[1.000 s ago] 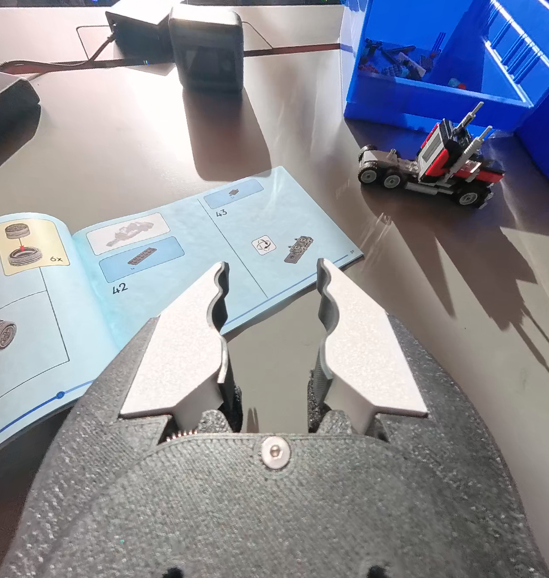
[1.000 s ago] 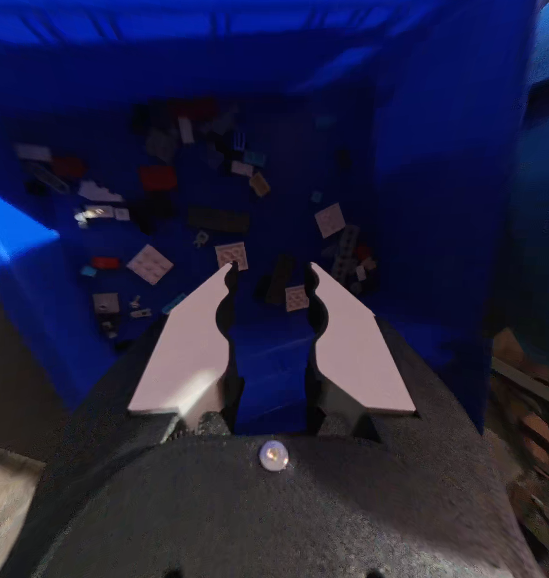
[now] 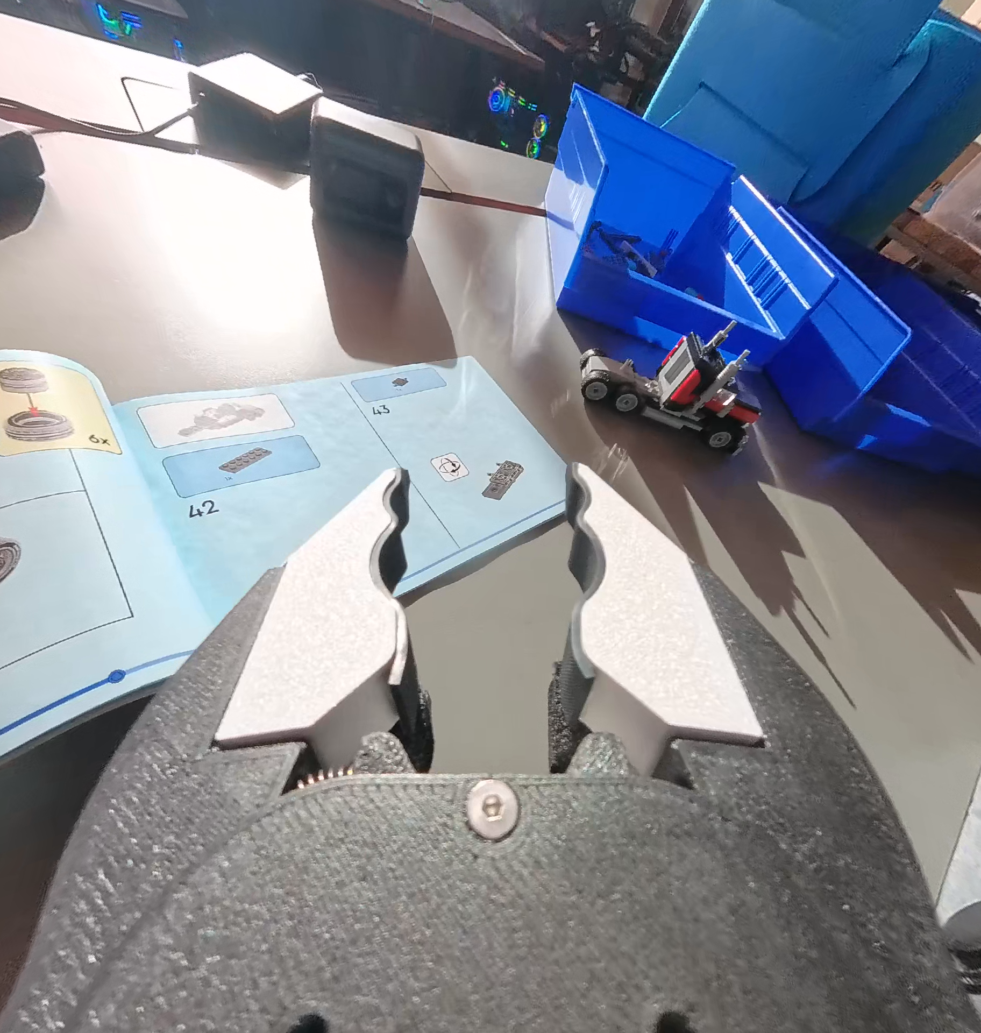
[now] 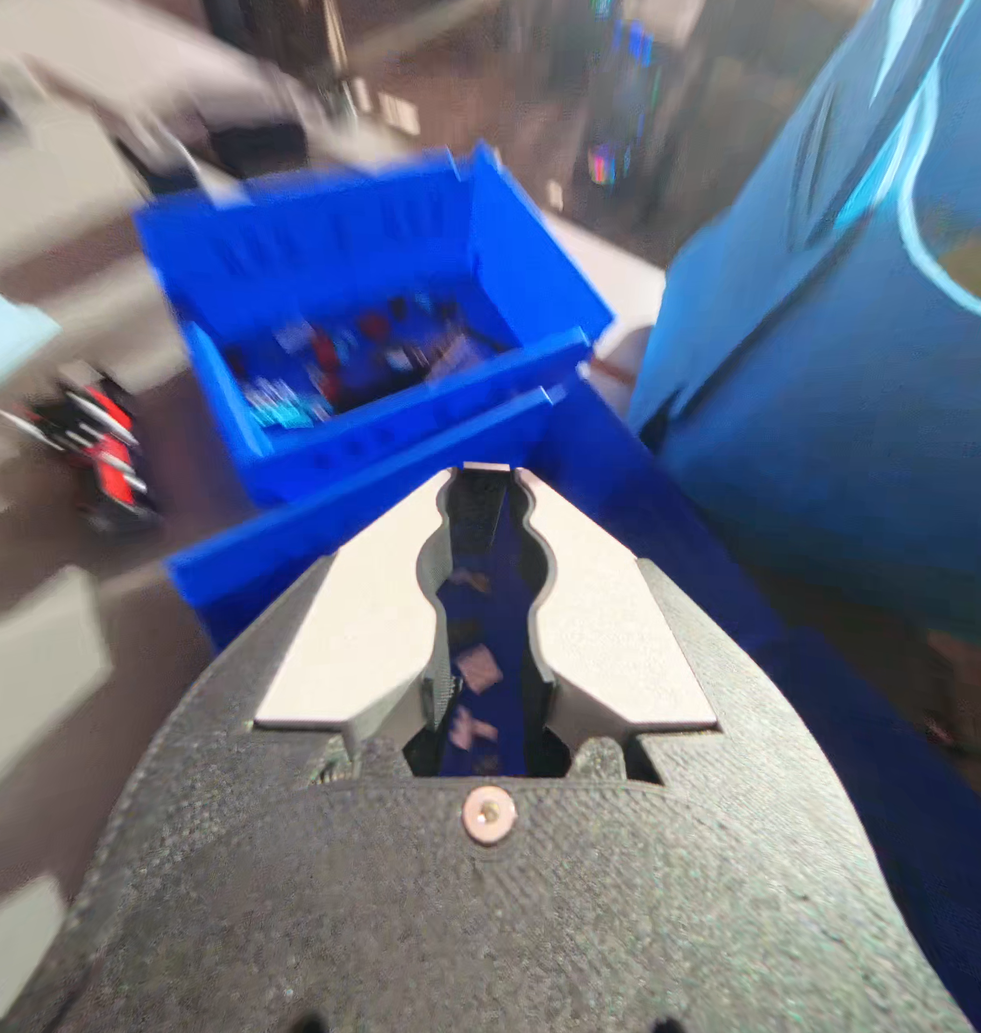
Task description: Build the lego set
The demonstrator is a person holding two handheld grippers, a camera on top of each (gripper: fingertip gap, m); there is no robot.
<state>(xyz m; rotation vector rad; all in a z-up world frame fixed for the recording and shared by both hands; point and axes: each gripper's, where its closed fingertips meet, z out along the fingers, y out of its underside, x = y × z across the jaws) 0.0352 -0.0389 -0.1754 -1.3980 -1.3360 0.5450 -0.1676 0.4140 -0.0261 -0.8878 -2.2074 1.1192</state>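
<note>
Truck (image 3: 670,399) — ahead-right of spread left gripper (image 3: 485,486) | right gripper (image 4: 481,472) pinches pale plate (image 4: 485,465)

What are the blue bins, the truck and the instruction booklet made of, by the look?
Blue bins: likely rigid moulded plastic, semi-gloss; ribbed walls, sheen on the rims.
Lego truck: glossy plastic bricks, dark tyres that look like rubber.
Instruction booklet: coated paper, light blue print; thin pages that curve at the fold and catch glare.
</note>
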